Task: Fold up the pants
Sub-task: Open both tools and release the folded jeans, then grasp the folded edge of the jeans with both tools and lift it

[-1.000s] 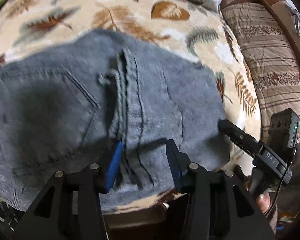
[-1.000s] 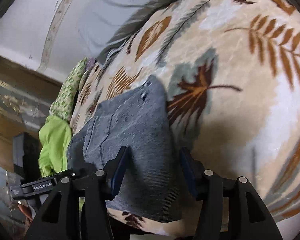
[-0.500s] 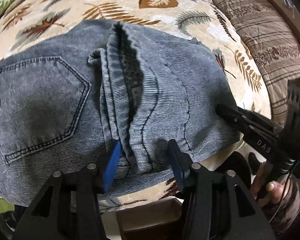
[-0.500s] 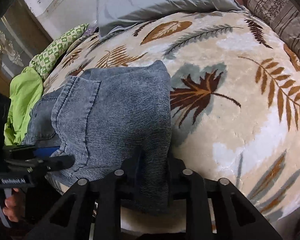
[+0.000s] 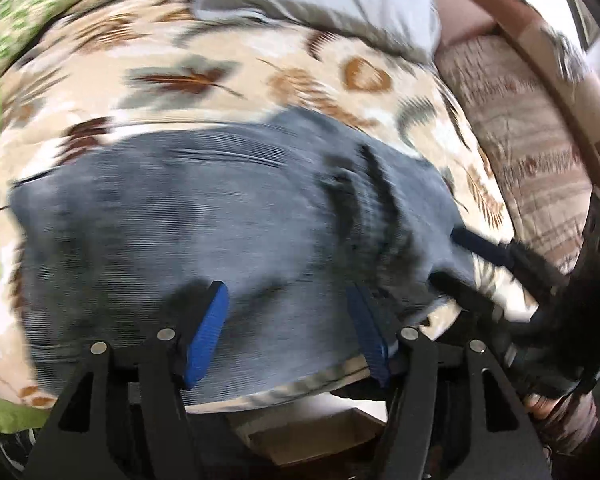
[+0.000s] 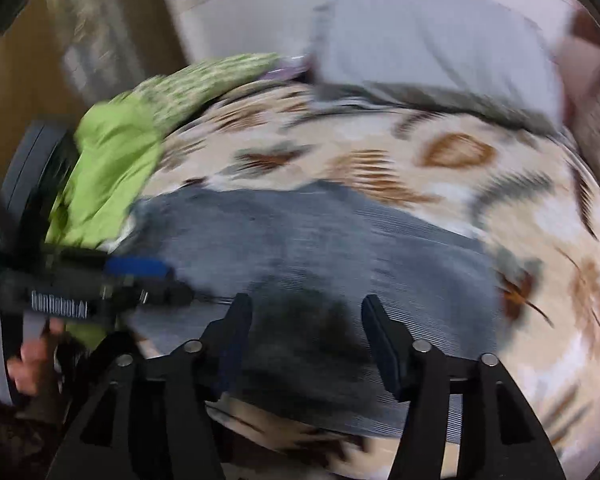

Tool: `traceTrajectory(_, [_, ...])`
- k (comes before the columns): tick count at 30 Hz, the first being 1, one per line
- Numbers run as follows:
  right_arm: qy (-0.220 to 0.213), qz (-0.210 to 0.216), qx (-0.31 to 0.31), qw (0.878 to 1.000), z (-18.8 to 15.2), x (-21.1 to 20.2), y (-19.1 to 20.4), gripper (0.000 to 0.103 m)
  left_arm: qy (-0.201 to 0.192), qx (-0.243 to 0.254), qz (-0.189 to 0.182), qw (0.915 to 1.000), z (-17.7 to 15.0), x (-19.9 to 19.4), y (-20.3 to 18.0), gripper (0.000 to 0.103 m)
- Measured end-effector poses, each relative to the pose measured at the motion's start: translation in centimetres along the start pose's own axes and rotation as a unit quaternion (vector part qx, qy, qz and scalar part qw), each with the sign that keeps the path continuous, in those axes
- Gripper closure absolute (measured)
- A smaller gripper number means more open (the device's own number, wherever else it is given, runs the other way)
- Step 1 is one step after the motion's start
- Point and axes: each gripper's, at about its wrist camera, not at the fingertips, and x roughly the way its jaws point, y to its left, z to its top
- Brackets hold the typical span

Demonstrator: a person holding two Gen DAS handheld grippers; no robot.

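your folded jeans [image 5: 228,240] lie flat as a compact blue-grey bundle on the leaf-print blanket [image 5: 204,80], close to the near edge of the bed, with the grey pillow [image 6: 432,52] well beyond them toward the far edge and a green cloth [image 6: 108,172] at the left edge. your left gripper [image 5: 288,336] hangs above the near hem with its jaws opening; the denim shows under the gap, but the blue pads do not press it. your right gripper [image 6: 306,344] is likewise over the near right part of the bundle, jaws opening, nothing pinched between them. both views are smeared, so fine creases are hard to read. judging by this, a fold has just been laid and you are letting go. next, you likely need to check that the edges line up, then either smooth the top layer or take the short side for one more fold, keeping the layers from sliding toward the bed's near edge.
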Motion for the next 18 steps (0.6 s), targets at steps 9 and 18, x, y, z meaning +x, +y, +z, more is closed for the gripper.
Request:
traceTrajectory(9, [0.040, 0.028, -0.126, 0.991, 0.8, 5.6, 12.6, 0.029, -0.003, -0.108, -0.010, 0.9941, 0.1, -3.8, 13.8, 0.039])
traceTrajectory(18, [0.028, -0.033, -0.289, 0.956, -2.5, 9.1, 22.6, 0.022, 0.035, -0.130, -0.051, 0.9895, 2.3, -2.4, 20.5, 0.039])
